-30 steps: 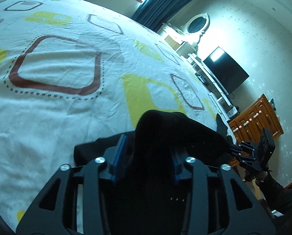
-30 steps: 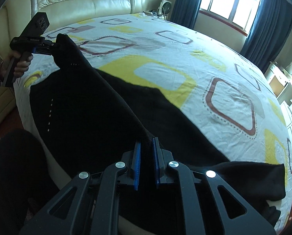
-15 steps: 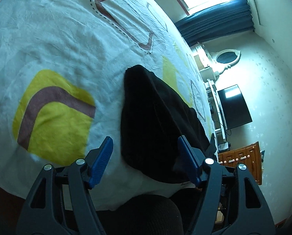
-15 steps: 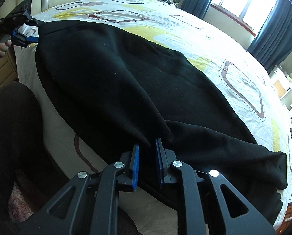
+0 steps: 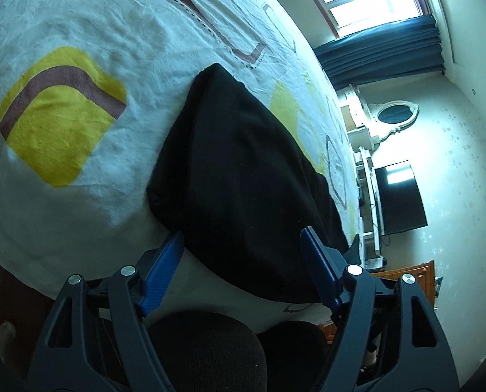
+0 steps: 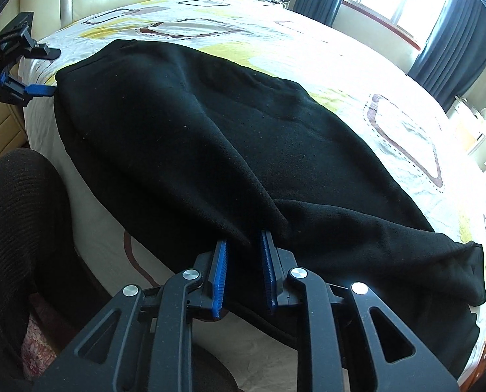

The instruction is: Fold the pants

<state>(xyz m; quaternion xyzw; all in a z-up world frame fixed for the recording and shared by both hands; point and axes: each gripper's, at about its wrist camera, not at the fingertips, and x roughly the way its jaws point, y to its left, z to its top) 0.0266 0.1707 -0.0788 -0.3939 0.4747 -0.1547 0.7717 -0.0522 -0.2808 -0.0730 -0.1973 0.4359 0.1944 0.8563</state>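
Pants of black fleece cloth lie flat lengthwise along the near edge of the bed with its white, yellow-patterned sheet. The left tool stands spread wide, released, at the waistband end; the right tool is parted slightly around cloth, its grip apparently let go. Laying-out looks finished; next comes regrasping for a crosswise fold.

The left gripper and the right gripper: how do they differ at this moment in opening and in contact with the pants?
The left gripper has its jaws spread wide; the right gripper has its jaws much closer, with a narrow gap.
The left gripper grips nothing, with the black pants lying flat beyond it; a fold of the pants sits between the right gripper's jaws, though a firm pinch is not clear.
Both have blue pads and sit at the near edge of the bed.
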